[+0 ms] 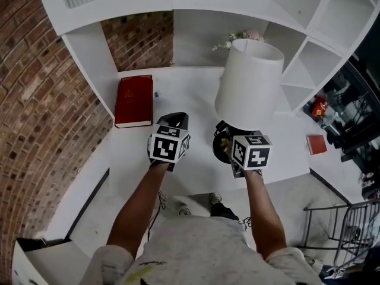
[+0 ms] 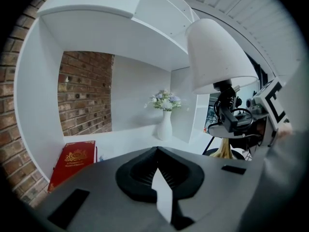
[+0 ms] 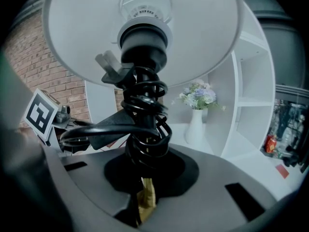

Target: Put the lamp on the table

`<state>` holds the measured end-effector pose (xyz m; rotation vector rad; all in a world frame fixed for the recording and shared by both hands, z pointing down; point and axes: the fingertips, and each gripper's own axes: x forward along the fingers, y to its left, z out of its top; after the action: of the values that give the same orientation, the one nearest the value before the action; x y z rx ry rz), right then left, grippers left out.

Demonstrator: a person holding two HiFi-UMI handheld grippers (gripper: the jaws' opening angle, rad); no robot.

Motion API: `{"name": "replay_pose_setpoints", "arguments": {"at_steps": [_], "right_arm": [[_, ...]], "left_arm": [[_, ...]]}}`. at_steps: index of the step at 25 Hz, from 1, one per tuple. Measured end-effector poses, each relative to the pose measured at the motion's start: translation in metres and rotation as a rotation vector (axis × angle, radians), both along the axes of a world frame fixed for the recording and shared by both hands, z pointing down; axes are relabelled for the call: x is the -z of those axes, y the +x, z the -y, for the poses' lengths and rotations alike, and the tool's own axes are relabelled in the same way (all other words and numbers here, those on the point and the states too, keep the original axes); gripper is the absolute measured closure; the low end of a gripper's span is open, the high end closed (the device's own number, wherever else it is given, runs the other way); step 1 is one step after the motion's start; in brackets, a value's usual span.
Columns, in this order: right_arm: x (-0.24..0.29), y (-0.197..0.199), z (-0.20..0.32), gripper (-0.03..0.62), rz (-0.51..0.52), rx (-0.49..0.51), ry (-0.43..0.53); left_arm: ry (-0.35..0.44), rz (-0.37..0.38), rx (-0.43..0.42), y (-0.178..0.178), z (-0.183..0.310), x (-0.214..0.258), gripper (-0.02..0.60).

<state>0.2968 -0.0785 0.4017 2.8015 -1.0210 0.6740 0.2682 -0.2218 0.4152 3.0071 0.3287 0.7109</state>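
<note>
The lamp [image 1: 249,79] has a white shade, a gold stem and a black cord coiled round the stem. It stands over the front right of the white table [image 1: 184,88], its dark base [image 1: 221,142] low by the surface; contact with the table is hidden. My right gripper [image 1: 230,150] is shut on the gold stem [image 3: 145,199] below the cord coils [image 3: 145,139]. My left gripper [image 1: 173,122] is just left of the lamp, shut, with nothing in it. In the left gripper view the lamp [image 2: 219,57] rises at the right.
A red book [image 1: 133,100] lies at the table's back left by the brick wall [image 1: 35,100]. A white vase of flowers [image 2: 165,120] stands at the back. White shelves [image 1: 320,34] close the right side. A metal cart [image 1: 350,230] stands on the floor at right.
</note>
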Motion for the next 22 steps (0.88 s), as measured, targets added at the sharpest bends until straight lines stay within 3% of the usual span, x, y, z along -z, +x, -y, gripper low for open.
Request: {"name": "replay_pose_setpoints", "arguments": {"at_steps": [7,22], "right_arm": [[-0.006,0.020,0.016,0.545,0.004,0.076,0.022],[-0.010,0.078,0.050,0.546,-0.012,0.335,0.055]], "left_arm": [[0.053,0.010,0.061,0.008,0.012,0.003,0.588],[0.109,0.012,0.319,0.029,0.032,0.009,0.588]]}}
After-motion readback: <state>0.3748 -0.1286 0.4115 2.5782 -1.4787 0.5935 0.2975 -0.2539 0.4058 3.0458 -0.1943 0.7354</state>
